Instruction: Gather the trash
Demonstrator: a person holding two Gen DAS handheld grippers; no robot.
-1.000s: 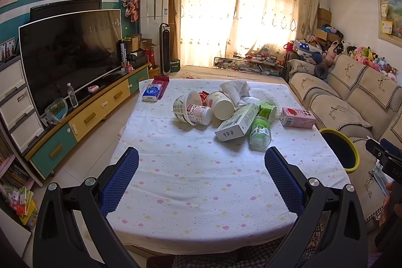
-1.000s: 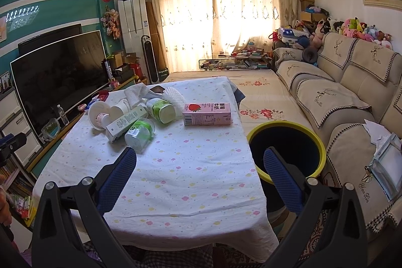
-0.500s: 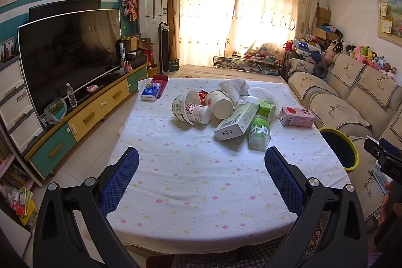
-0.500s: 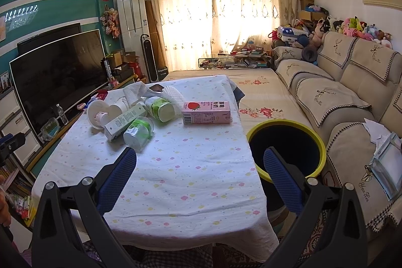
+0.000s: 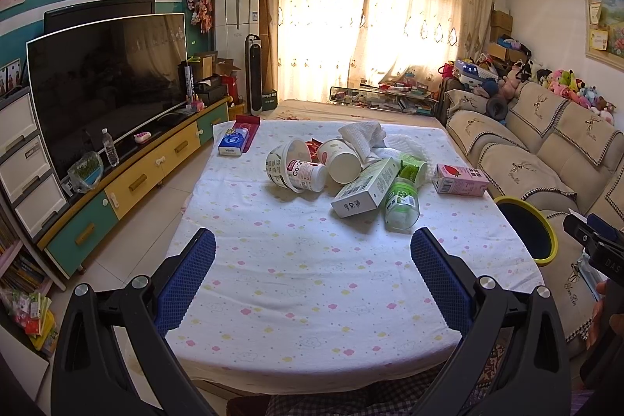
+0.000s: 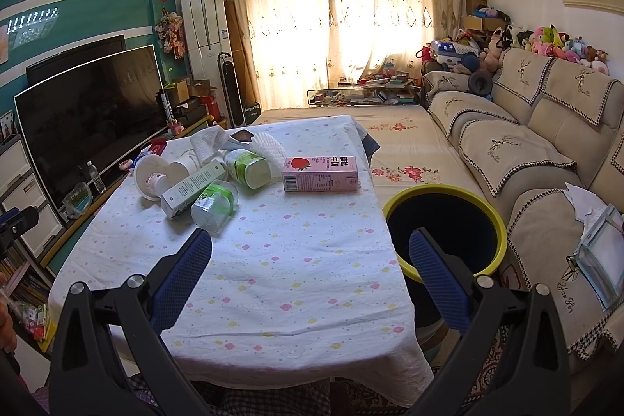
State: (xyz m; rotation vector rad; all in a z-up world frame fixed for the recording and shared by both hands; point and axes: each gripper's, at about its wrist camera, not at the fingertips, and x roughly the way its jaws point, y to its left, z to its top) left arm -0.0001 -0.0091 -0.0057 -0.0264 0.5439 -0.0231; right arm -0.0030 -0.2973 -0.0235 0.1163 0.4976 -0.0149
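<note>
A heap of trash lies at the far middle of the table (image 5: pixel 296 283): paper cups (image 5: pixel 338 160), a white bowl (image 5: pixel 281 162), a green-white box (image 5: pixel 364 188), a green bottle (image 5: pixel 402 201), crumpled tissue (image 5: pixel 360 135) and a pink milk carton (image 5: pixel 460 179). The carton (image 6: pixel 319 173), bottle (image 6: pixel 214 203) and box (image 6: pixel 193 188) also show in the right wrist view. A dark bin with a yellow rim (image 6: pixel 444 231) stands right of the table (image 6: pixel 280 260); the bin (image 5: pixel 524 232) also shows in the left wrist view. My left gripper (image 5: pixel 312 271) and right gripper (image 6: pixel 310 266) are open and empty above the near table.
A TV (image 5: pixel 105 84) on a low cabinet (image 5: pixel 132 182) lines the left wall. A beige sofa (image 6: pixel 546 151) runs along the right, with papers (image 6: pixel 600 248) on its near seat. A blue tissue pack (image 5: pixel 233 142) lies at the table's far left corner.
Both views have shifted very slightly. The trash and the bin have not moved, and both grippers stay open.
</note>
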